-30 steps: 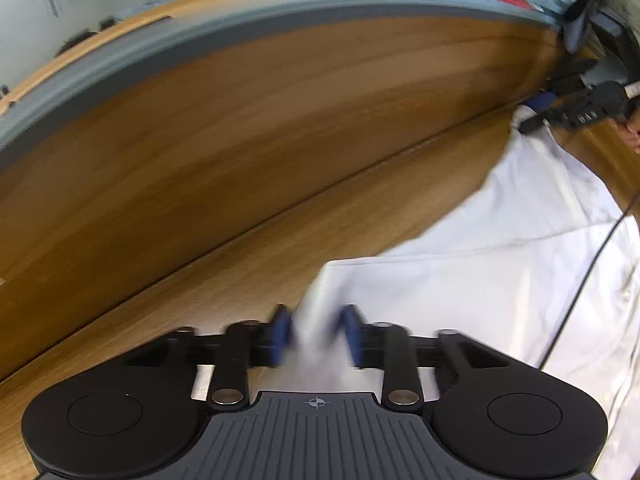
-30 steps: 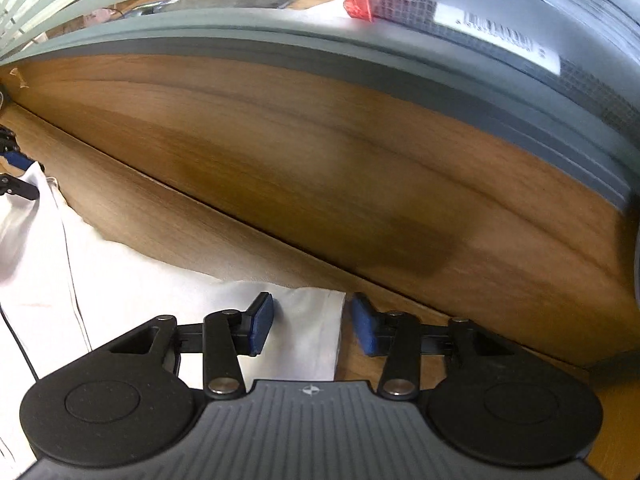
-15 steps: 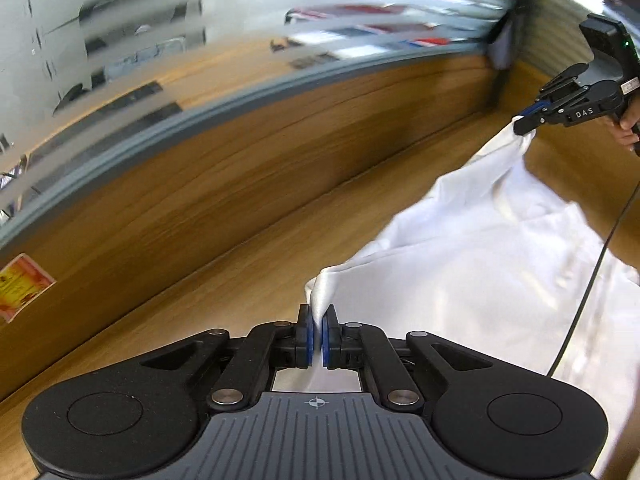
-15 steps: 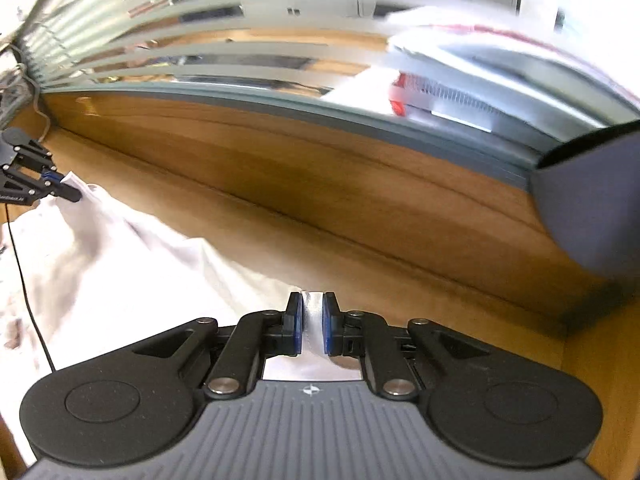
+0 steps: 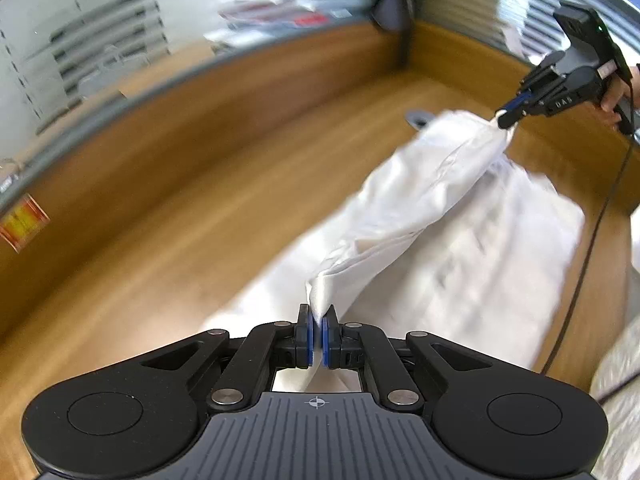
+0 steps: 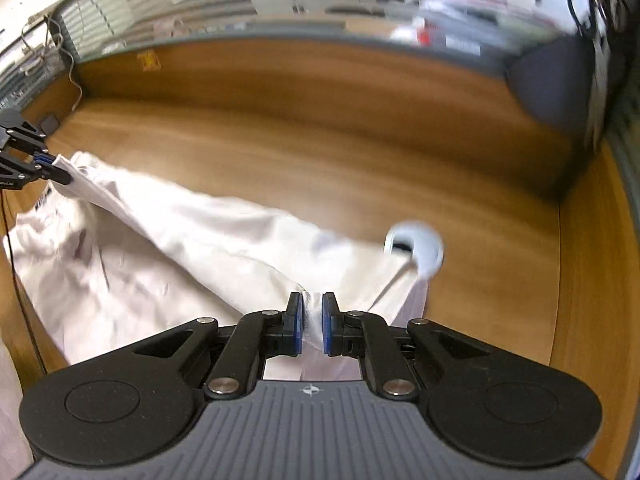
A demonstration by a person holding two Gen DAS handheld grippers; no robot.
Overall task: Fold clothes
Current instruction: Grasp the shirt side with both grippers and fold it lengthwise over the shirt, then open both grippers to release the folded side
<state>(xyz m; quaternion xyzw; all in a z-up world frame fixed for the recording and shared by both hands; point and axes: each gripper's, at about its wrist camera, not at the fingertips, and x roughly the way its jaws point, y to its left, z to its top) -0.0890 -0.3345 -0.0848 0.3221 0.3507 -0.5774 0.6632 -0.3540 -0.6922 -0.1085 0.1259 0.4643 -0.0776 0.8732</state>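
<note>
Wooden table [image 6: 360,168] with a raised wooden back wall carries a white garment [image 6: 168,264] — partly lifted, partly lying on it. Left gripper [image 5: 317,338] and right gripper [image 6: 312,326] each pinch one corner of its edge — jaws nearly closed on the cloth, which stretches between them.

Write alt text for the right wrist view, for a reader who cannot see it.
The right gripper pinches a bunched edge of a white garment, lifted off a wooden table. At far left the left gripper holds another corner, the cloth sagging between them. A round grey cable port sits beside the fabric.
</note>
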